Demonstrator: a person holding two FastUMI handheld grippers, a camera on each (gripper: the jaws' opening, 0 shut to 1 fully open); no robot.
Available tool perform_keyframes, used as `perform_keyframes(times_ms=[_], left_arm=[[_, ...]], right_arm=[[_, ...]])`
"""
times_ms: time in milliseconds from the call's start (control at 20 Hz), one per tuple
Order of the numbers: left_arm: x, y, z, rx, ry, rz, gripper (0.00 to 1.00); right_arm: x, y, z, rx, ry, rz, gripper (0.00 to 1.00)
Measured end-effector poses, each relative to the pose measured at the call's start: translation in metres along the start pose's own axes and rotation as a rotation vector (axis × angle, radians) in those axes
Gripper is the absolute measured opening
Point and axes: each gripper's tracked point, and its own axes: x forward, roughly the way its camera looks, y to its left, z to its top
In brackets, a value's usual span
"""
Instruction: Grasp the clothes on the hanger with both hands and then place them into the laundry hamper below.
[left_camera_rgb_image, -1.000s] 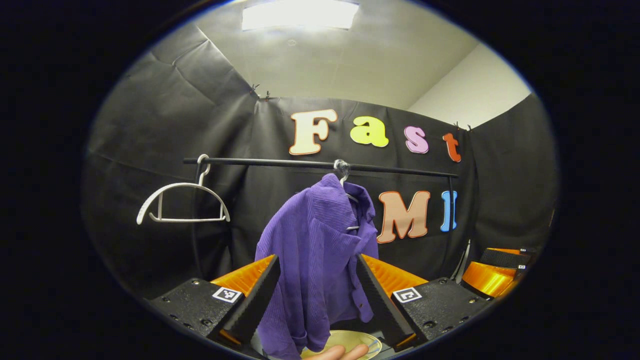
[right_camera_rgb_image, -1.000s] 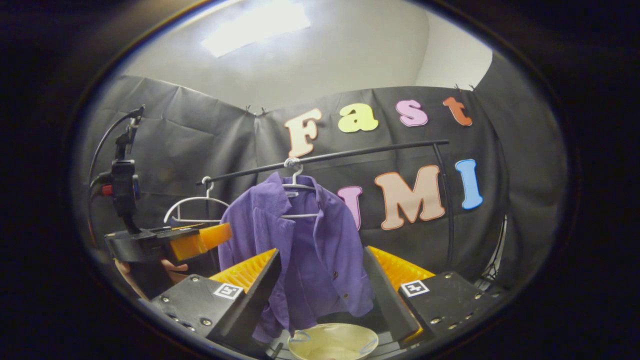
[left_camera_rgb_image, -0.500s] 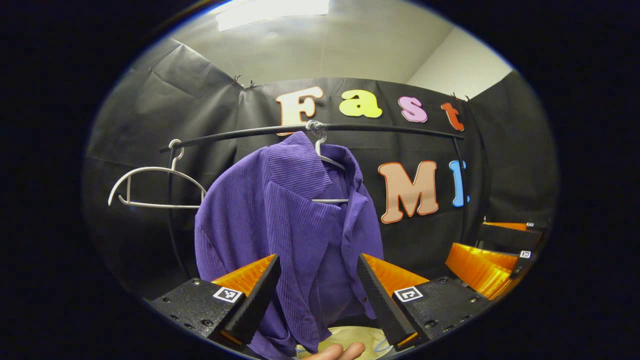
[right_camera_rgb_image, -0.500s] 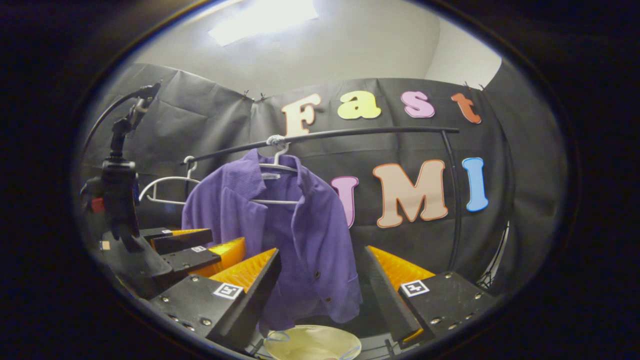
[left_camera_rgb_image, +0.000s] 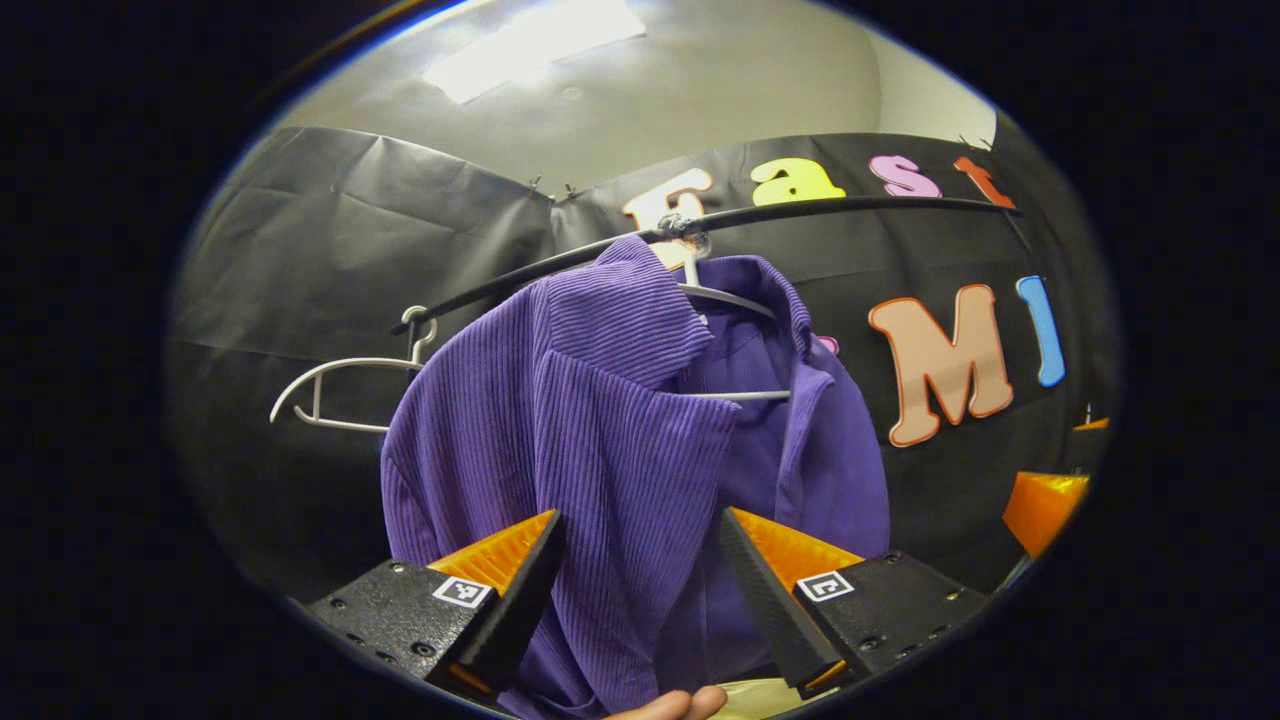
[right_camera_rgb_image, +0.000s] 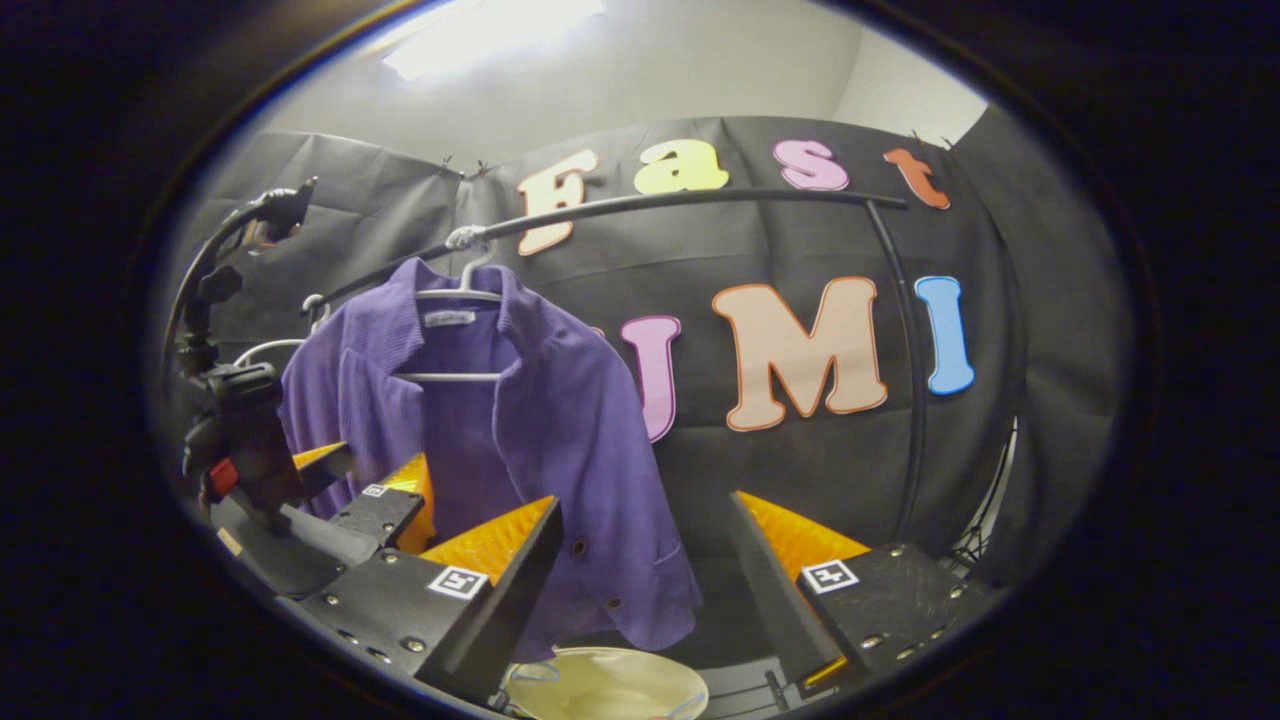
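A purple ribbed shirt (left_camera_rgb_image: 620, 440) hangs on a white hanger (left_camera_rgb_image: 735, 300) from a black rail (left_camera_rgb_image: 850, 205). My left gripper (left_camera_rgb_image: 638, 560) is open and close to the shirt, whose left front panel shows between its fingers. In the right gripper view the shirt (right_camera_rgb_image: 540, 440) hangs left of centre, and my right gripper (right_camera_rgb_image: 645, 530) is open with the shirt's right hem beside its left finger (right_camera_rgb_image: 510, 580). The left gripper (right_camera_rgb_image: 375, 505) shows low on the left against the shirt. The pale hamper (right_camera_rgb_image: 600, 685) sits below the shirt.
An empty white hanger (left_camera_rgb_image: 340, 385) hangs on the rail to the left of the shirt. The rail's upright post (right_camera_rgb_image: 915, 380) stands on the right. A fingertip (left_camera_rgb_image: 670, 705) of a hand shows at the bottom edge. The right gripper's orange body (left_camera_rgb_image: 1045, 505) shows far right.
Both grippers have come closer to the shirt, which now looks much larger in the left gripper view. In the right gripper view the shirt has slid to the left.
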Motion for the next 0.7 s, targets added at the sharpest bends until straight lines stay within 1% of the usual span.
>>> perform_keyframes(times_ms=[50,150,200,300,400,450,500,550,600,650,700], left_arm=[[0.005,-0.004,-0.001,0.006,0.003,0.009,0.97],[0.015,-0.001,-0.004,0.043,-0.003,0.049,0.95],[0.021,0.001,-0.004,0.055,0.000,0.072,0.97],[0.033,0.004,-0.005,0.071,0.005,0.115,0.96],[0.042,0.011,0.003,0.097,-0.036,0.147,0.91],[0.046,0.013,0.010,0.106,-0.062,0.142,0.74],[0.050,0.019,0.012,0.100,-0.076,0.146,0.57],[0.053,0.019,0.011,0.085,-0.073,0.124,0.41],[0.050,0.026,0.007,0.081,-0.058,0.128,0.28],[0.048,0.029,0.008,0.079,-0.055,0.107,0.16],[0.045,0.029,0.010,0.074,-0.049,0.080,0.12]], right_arm=[[0.004,-0.005,-0.002,-0.002,0.004,0.001,0.98],[0.012,-0.011,-0.004,-0.016,0.004,0.011,0.97],[0.015,-0.015,-0.006,-0.029,0.007,0.016,0.97],[0.023,-0.021,-0.009,-0.065,0.006,0.014,0.97],[0.027,-0.018,-0.013,-0.086,0.001,0.022,0.97],[0.031,-0.012,-0.014,-0.092,-0.002,0.043,0.98],[0.041,-0.007,-0.016,-0.098,-0.002,0.065,0.94],[0.049,0.003,-0.019,-0.101,-0.001,0.086,0.97],[0.054,0.013,-0.023,-0.098,0.000,0.109,0.97],[0.059,0.027,-0.025,-0.086,0.001,0.141,0.97],[0.064,0.043,-0.027,-0.070,-0.002,0.175,0.97]])
